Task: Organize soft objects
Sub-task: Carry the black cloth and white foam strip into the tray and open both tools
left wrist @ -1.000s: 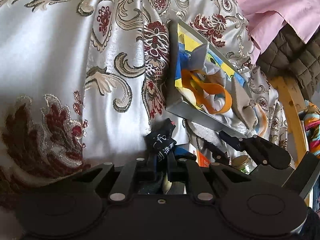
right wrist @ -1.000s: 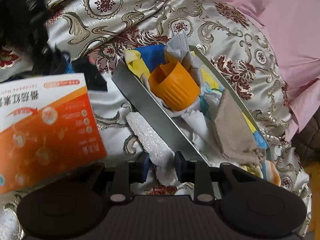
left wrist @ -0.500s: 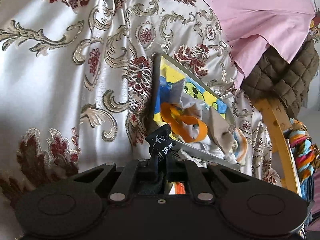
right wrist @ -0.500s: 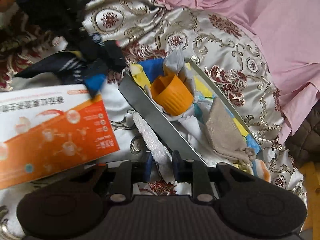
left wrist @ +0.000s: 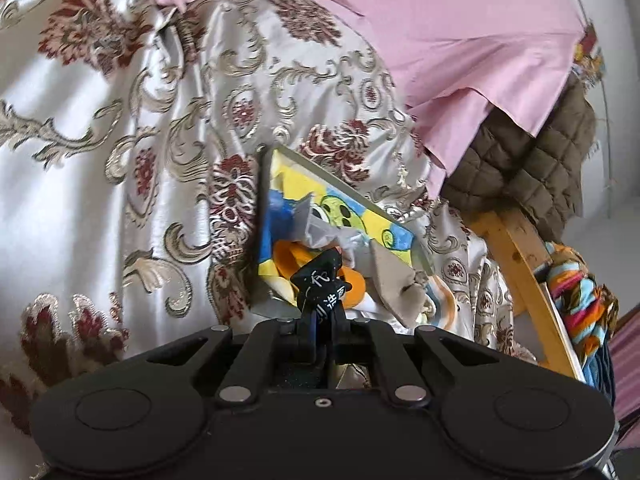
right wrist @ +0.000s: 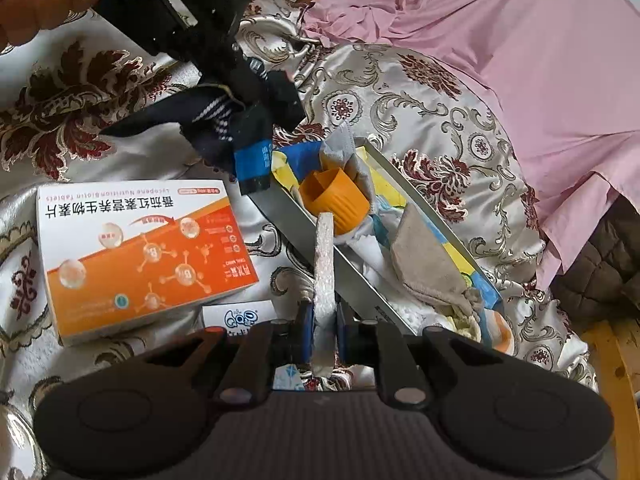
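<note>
Right gripper: right gripper (right wrist: 320, 332) was squeezed tight on one white sponge strip (right wrist: 324, 256), which stuck up in front of the tray.
Left gripper: left gripper (left wrist: 323, 328) was pinched on one dark sock (left wrist: 320, 280) with white writing, hanging just above the tray's near end.
Tray: one grey tray (right wrist: 296, 216) lay tilted on the flowery blanket (left wrist: 100, 184).
In the tray: one orange cup (right wrist: 334, 200), one tan cloth (right wrist: 428, 264) and one grey cloth (right wrist: 340, 148).
Boxes: one orange and white box (right wrist: 136, 252) lay left of the tray, one small white box (right wrist: 240, 316) just below it.
Farther back: one pink sheet (right wrist: 500, 52) lay behind the blanket.
</note>
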The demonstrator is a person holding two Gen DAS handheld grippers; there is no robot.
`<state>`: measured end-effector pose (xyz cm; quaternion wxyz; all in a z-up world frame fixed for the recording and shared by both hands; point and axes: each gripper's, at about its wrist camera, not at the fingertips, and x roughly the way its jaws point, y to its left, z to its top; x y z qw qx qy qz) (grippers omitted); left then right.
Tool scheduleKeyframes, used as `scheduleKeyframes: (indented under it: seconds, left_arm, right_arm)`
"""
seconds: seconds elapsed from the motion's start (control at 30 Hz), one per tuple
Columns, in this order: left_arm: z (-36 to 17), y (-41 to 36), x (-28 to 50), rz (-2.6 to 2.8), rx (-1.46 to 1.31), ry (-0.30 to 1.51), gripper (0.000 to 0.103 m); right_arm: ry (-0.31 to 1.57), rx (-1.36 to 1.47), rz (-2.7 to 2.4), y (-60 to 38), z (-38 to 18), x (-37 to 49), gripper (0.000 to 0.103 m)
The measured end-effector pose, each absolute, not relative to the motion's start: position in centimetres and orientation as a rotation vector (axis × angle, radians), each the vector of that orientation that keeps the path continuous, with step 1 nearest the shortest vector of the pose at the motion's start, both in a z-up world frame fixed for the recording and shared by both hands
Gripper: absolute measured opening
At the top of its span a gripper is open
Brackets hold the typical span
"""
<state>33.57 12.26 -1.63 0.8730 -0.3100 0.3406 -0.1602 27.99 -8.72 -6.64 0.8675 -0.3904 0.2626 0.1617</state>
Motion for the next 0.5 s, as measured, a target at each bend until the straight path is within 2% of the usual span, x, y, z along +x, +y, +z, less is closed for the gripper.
scheduleKeyframes:
  seconds: [0.5]
  left_arm:
    - [0.7, 9.3, 32.1, -0.459, -0.603, 0.619, 0.006]
  right_arm:
    - [0.469, -0.687, 0.287, -11.0, -2.4, 24.1, 0.014]
